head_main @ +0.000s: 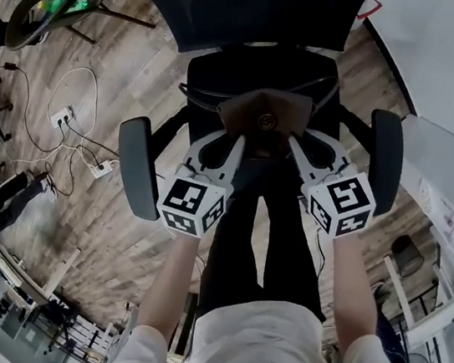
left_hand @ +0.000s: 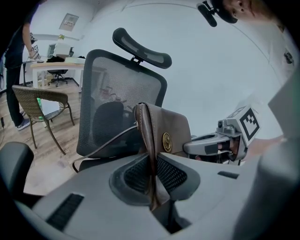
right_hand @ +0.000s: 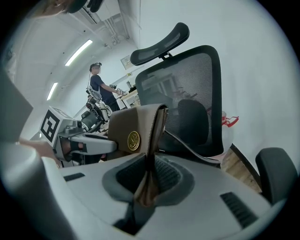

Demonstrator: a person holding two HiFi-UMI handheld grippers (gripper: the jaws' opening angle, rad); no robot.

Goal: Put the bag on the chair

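Observation:
A small brown leather bag (head_main: 264, 116) with a round gold emblem hangs between my two grippers, just over the seat of the black mesh office chair (head_main: 235, 72). My left gripper (head_main: 234, 142) is shut on the bag's left edge (left_hand: 149, 140), which runs down between its pads. The bag's right edge (right_hand: 152, 140) is pinched the same way by my right gripper (head_main: 293, 144). A thin strap (left_hand: 108, 140) trails from the bag toward the chair's backrest (left_hand: 122, 108). In each gripper view the other gripper shows beside the bag.
The chair's two black armrests (head_main: 138, 163) (head_main: 385, 158) flank my grippers. Cables and a power strip (head_main: 102, 168) lie on the wooden floor at left. A wicker chair (left_hand: 40, 105) and a desk stand further off, and a person (right_hand: 99, 86) stands in the background.

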